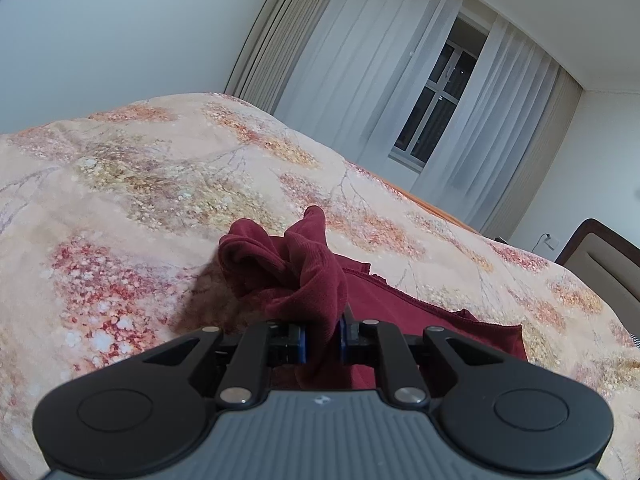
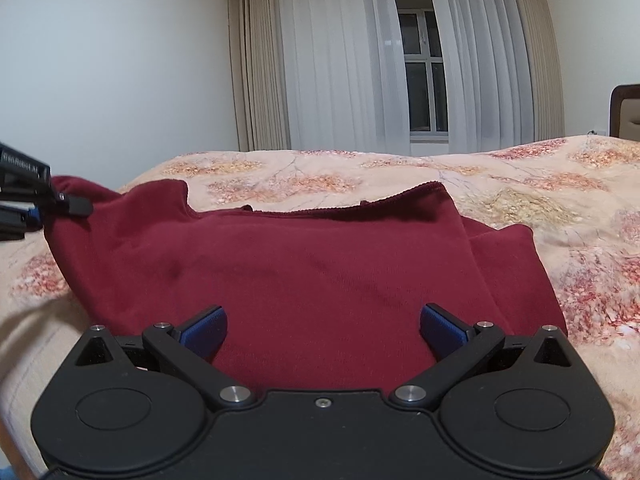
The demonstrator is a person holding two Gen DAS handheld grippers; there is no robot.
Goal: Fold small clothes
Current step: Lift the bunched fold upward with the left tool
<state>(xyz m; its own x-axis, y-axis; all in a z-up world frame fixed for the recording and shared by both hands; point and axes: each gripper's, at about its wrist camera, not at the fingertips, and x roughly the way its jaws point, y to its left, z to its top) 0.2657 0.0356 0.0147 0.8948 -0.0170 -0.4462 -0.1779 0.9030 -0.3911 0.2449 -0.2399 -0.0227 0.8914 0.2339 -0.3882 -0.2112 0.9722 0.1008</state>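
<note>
garment: dark red knit garment (image 2: 312,264), spread on the floral beige bedspread (image 2: 520,200)
left gripper (image 1: 323,340): clamped on a bunched corner, lifted off the bed
right gripper (image 2: 323,328): jaws wide apart, fabric lying between them, not pinched

Even, soft indoor light; the window (image 2: 424,80) is dark behind sheer curtains (image 2: 340,60). Faint shadow falls beside the bunched maroon garment (image 1: 288,264). Fisheye bending curves walls; corners vignette black.
</note>
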